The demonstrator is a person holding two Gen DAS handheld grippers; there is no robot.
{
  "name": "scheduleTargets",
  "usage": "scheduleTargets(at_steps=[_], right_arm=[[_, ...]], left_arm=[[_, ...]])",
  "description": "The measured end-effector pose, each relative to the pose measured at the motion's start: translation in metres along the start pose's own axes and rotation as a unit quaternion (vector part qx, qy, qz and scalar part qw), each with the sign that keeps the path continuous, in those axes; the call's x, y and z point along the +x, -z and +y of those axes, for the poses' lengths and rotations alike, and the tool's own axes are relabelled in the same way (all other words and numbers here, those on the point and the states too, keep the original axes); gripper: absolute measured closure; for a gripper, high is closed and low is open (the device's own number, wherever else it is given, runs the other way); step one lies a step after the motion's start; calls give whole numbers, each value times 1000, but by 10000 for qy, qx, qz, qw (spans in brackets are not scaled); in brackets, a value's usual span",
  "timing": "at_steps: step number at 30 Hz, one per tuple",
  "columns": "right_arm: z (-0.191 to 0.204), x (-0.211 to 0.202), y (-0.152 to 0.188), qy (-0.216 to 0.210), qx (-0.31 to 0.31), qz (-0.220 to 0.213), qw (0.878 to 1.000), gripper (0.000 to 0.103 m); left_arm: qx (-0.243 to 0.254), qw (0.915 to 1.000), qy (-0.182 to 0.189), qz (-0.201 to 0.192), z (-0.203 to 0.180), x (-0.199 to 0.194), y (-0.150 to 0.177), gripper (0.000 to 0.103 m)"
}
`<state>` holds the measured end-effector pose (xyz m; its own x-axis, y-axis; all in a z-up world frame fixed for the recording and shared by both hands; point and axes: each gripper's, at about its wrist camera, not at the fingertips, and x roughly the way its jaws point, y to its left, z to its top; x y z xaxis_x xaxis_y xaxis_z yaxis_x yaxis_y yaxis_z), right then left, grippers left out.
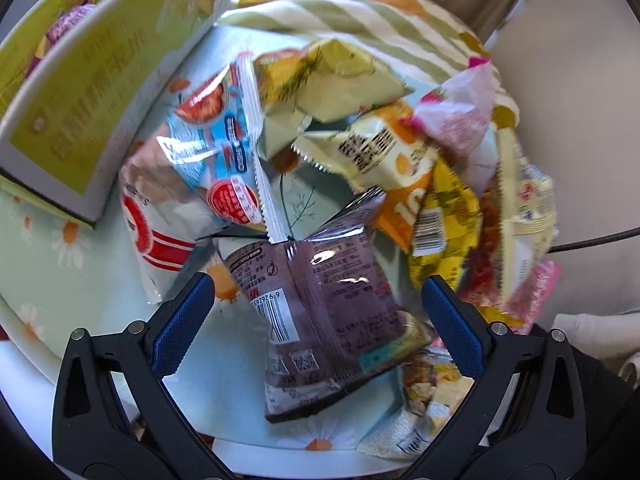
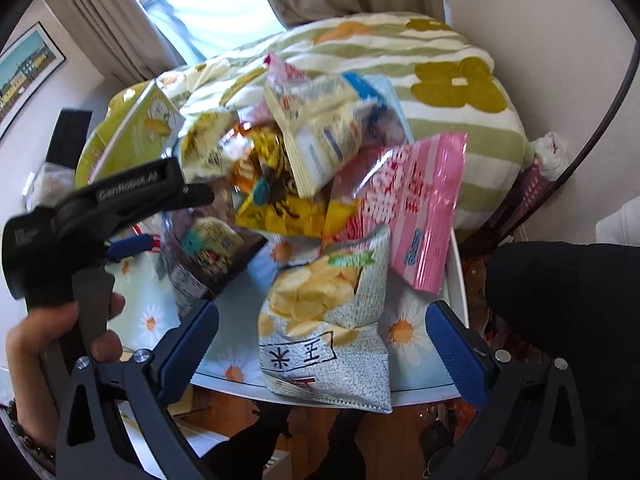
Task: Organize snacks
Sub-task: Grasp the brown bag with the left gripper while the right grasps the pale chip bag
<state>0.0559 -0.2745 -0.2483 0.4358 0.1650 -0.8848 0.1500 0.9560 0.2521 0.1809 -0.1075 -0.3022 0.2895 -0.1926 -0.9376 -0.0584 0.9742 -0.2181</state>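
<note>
Many snack bags [image 1: 360, 152] beside box [image 1: 92, 92]

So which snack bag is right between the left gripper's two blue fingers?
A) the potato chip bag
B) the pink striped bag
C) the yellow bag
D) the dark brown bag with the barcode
D: in the left wrist view, the dark brown bag with the barcode lies between the open jaws of the left gripper, while the pink striped bag sits off in the pile.
</note>
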Motion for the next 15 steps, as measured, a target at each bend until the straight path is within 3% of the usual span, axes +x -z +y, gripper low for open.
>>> scheduleTargets(at_steps=[6,7,8,15], right_arm=[[-1,20,4,-25,-105,220,9997,0],[-1,23,5,-42,-117,250,9996,0],[-1,25,6,-53,-131,273,9995,0],[4,41,6,-159,-187,439,9987,0]], left_arm=[[-61,9998,82,179,5,15,3,24],[-39,9998,62,200,5,17,4,37],[11,9997,58,247,6,19,5,40],[277,9991,36,305,10,15,10,45]])
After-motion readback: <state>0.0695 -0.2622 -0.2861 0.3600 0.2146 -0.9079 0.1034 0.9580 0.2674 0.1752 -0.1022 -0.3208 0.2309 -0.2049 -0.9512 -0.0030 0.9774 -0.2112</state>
